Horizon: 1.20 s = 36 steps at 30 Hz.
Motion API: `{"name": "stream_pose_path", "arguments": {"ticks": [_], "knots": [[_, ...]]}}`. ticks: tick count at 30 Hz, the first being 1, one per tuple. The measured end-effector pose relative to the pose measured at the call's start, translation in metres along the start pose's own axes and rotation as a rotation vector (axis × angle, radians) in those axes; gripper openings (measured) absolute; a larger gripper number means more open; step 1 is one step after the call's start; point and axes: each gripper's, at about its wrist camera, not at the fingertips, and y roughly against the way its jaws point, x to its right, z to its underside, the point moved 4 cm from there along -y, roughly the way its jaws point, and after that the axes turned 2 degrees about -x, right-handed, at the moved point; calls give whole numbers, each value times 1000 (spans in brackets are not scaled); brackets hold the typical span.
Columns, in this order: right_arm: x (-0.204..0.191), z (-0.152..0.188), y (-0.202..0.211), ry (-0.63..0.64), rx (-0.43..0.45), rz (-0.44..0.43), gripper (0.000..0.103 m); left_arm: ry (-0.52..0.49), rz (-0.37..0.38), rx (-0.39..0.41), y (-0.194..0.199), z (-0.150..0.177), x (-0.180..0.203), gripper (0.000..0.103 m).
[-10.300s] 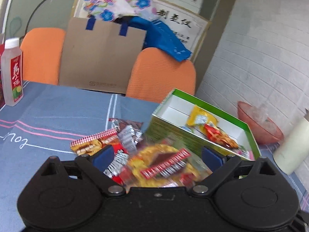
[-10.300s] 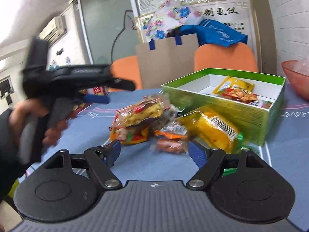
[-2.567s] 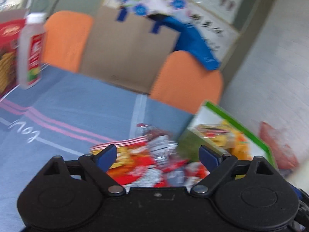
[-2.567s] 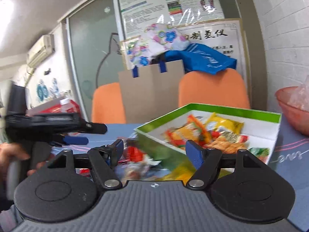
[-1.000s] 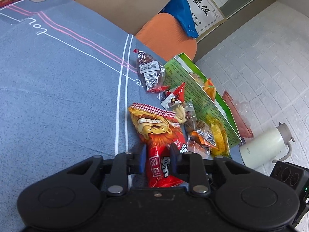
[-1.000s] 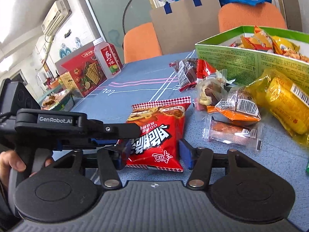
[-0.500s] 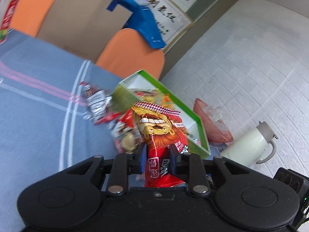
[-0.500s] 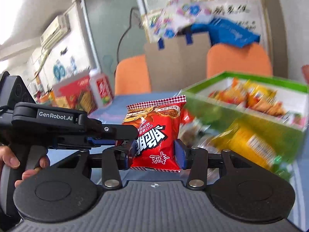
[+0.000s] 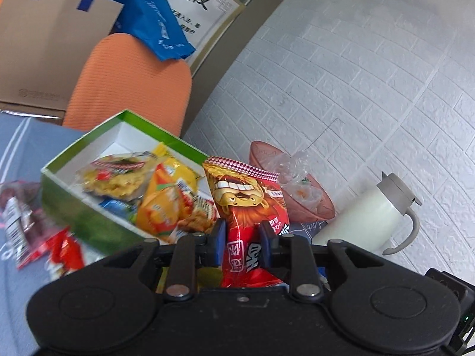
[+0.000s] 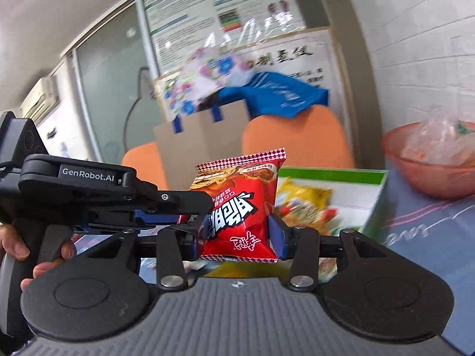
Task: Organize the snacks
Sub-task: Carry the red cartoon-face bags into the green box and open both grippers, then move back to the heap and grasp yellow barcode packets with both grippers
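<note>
My left gripper (image 9: 241,244) is shut on a red snack bag (image 9: 249,207) with a cartoon face and holds it up in the air. My right gripper (image 10: 237,234) is shut on the same red snack bag (image 10: 240,204) from its other side. The left gripper's body (image 10: 112,195) shows at the left of the right wrist view. The green box (image 9: 80,210) with white walls lies behind and below the bag and holds several snack packets (image 9: 160,198). It also shows in the right wrist view (image 10: 372,207).
Loose snack packets (image 9: 32,225) lie on the blue tablecloth left of the box. A pink bowl (image 9: 308,204) and a white kettle (image 9: 371,210) stand to the right by the brick wall. Orange chairs (image 9: 130,83) and a cardboard sheet (image 9: 44,53) stand behind.
Both grippers have lifted the red bag off the table and carried it toward the green box. The view has swung right, so the box, bowl and kettle now fill it.
</note>
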Motion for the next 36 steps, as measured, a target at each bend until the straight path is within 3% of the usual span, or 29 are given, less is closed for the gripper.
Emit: {"name": "stream_pose_path", "arguments": {"ticks": [7, 8, 9, 10, 11, 12, 18, 23, 28, 32, 36], "knots": [[38, -6, -18, -22, 21, 35, 76, -16, -17, -18, -43, -10, -4, 42], [42, -4, -21, -22, 22, 40, 76, -37, -40, -20, -48, -8, -5, 48], [46, -2, -26, -21, 20, 47, 77, -59, -72, -20, -53, -7, -6, 62], [48, 1, -31, -14, 9, 56, 79, -81, -114, -19, -56, -4, -7, 103], [50, 6, -37, 2, -5, 72, 87, -91, -155, -18, -56, -2, -8, 103], [51, 11, -41, 22, -23, 88, 103, -99, -178, -4, -53, 1, -8, 103], [37, 17, -20, 89, 22, 99, 103, -142, -186, 38, -12, 12, -1, 103], [20, 16, 9, 58, 39, 51, 103, -74, -217, 106, 39, 24, -7, 103], [-7, 34, 27, 6, -15, -57, 103, 28, -233, 101, 73, 50, -28, 103], [-32, 58, 26, 5, -114, -136, 103, 80, -246, 67, 87, 76, -44, 103], [-51, 75, 21, 55, -190, -127, 103, 120, -243, 42, 99, 100, -55, 103]]}}
